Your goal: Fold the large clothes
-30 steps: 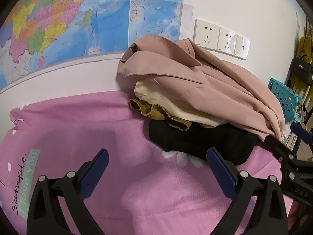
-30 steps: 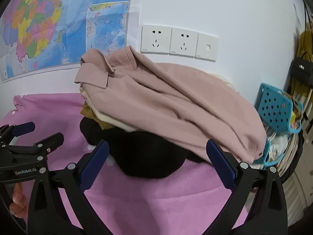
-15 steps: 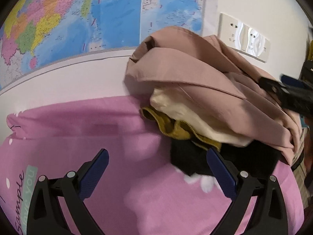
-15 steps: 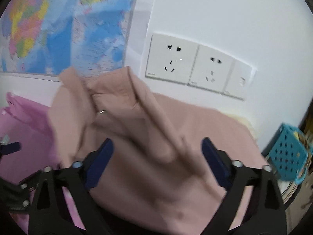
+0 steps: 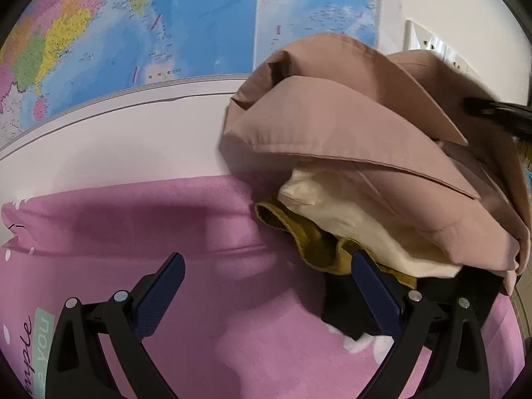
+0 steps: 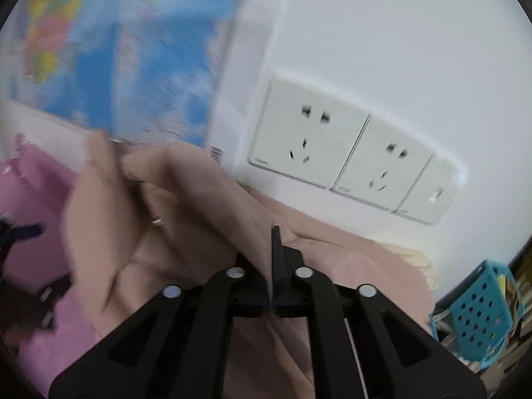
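A: Surface first. Pink printed bedsheet (image 5: 206, 302) fills the lower field of the left wrist view; a colourful wall map (image 5: 159, 26) hangs behind it, with a white triple wall socket panel (image 6: 352, 156) to its right.

B: Where is the garment?

A: The dusty-pink collared cotton coat (image 5: 349, 119) lies on top of a heap at the far right of the sheet, against the wall. Under it, in order: a cream cloth (image 5: 352, 219), a mustard-yellow cloth (image 5: 309, 239), a black garment (image 5: 442, 289) at the bottom.

B: Right tool?

A: The right gripper (image 6: 273, 259) points down at a slant onto the coat. Its jaws have just been closing and now stand nearly together, with a fold of the pink fabric pinched between them. Picture is motion-blurred.

B: Left tool?

A: The left gripper (image 5: 266, 292) is angled down over the sheet, jaws wide apart, nothing between them. Its right blue finger pad (image 5: 372, 292) sits in front of the heap's near edge; contact cannot be told.

B: Anything else?

A: A turquoise perforated plastic basket (image 6: 478, 309) at far right.
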